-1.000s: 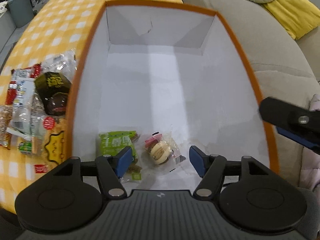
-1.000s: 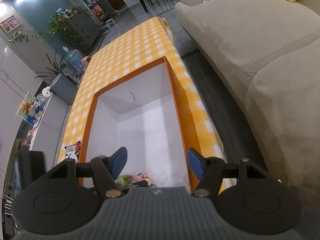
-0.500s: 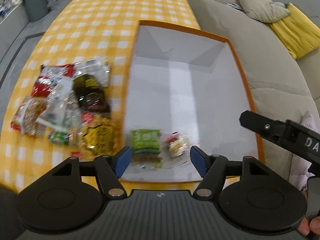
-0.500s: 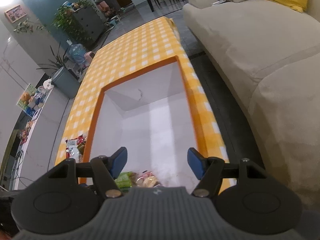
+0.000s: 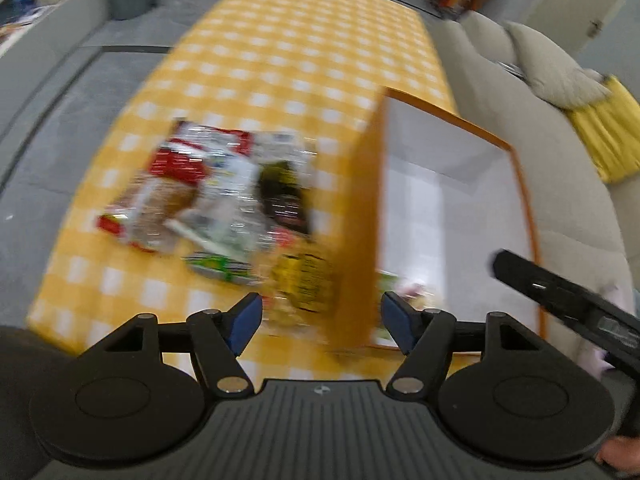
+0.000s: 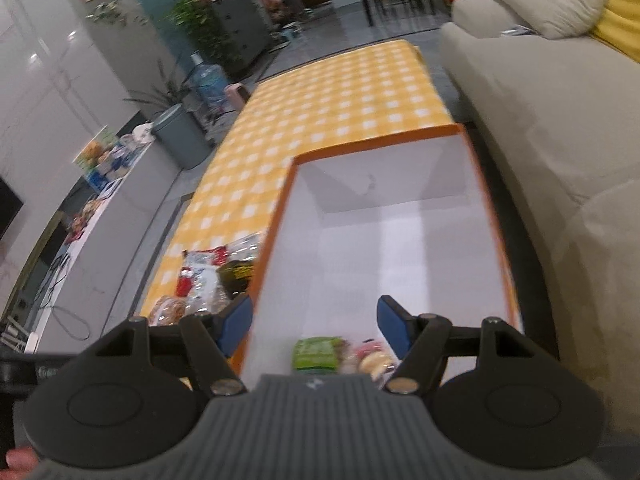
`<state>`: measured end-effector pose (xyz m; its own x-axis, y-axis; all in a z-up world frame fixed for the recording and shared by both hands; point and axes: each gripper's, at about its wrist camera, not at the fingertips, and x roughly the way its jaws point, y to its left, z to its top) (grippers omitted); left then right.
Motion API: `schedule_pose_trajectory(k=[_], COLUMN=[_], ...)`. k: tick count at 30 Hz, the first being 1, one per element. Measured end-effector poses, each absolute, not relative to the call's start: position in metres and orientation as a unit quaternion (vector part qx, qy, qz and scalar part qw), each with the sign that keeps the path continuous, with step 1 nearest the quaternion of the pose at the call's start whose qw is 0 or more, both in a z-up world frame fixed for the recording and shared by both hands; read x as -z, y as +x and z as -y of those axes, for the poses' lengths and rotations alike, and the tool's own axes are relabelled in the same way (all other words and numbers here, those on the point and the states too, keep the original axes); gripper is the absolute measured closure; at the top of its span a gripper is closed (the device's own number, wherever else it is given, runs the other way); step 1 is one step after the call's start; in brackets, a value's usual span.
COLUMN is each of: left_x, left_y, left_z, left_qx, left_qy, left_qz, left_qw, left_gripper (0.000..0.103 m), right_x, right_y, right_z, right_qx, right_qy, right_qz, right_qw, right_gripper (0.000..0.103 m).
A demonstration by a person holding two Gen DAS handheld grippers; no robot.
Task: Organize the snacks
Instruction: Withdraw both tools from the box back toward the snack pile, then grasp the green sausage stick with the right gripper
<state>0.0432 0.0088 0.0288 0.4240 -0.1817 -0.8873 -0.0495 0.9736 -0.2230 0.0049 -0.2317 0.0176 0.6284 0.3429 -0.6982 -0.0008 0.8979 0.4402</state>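
A pile of snack packets [image 5: 224,200] lies on the yellow checked table [image 5: 304,52], left of an orange box [image 5: 356,240] with a white inside. My left gripper [image 5: 322,320] hangs above the box's left wall and the near edge of the pile; its jaws are opening with nothing between them. The picture is blurred. In the right wrist view the box [image 6: 492,216] holds a green packet [image 6: 316,354] and a pink-and-cream pastry packet [image 6: 372,356] at its near end. My right gripper [image 6: 314,322] stands open above them, holding nothing.
A grey sofa [image 6: 560,120] with a yellow cushion [image 5: 608,128] runs along the right of the table. The right gripper's body [image 5: 560,296] reaches in over the box's right rim. A grey bin [image 6: 180,136] and plants stand beyond the table's far left.
The left gripper has swung left and risen, from over the box's inside to over its left wall and the pile. The right gripper has drawn back and rolled a little.
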Motion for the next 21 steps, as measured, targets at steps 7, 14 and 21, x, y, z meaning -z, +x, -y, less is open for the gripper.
schedule_pose_trajectory(k=[7,14,21], left_x=[-0.018,-0.004,0.024], left_y=[0.046,0.051,0.060], left_z=[-0.061,-0.104,-0.149], left_qx=[-0.012,-0.060,-0.055], left_qy=[-0.122,-0.128,-0.178], left_qz=[-0.531,-0.517,-0.542], left_qw=[0.839,0.844,0.820], left_gripper=[0.023,0.023,0.023], right_x=[-0.033,-0.038,-0.017], right_y=[0.000,-0.012,-0.028], right_z=[0.196,0.129,0.053], right_qx=[-0.173,-0.228,-0.295], right_qy=[0.208,0.117,-0.007], right_qz=[-0.377,-0.337,-0.302], right_qw=[0.886,0.906,0.906], right_gripper=[0.035,0.035,0.016])
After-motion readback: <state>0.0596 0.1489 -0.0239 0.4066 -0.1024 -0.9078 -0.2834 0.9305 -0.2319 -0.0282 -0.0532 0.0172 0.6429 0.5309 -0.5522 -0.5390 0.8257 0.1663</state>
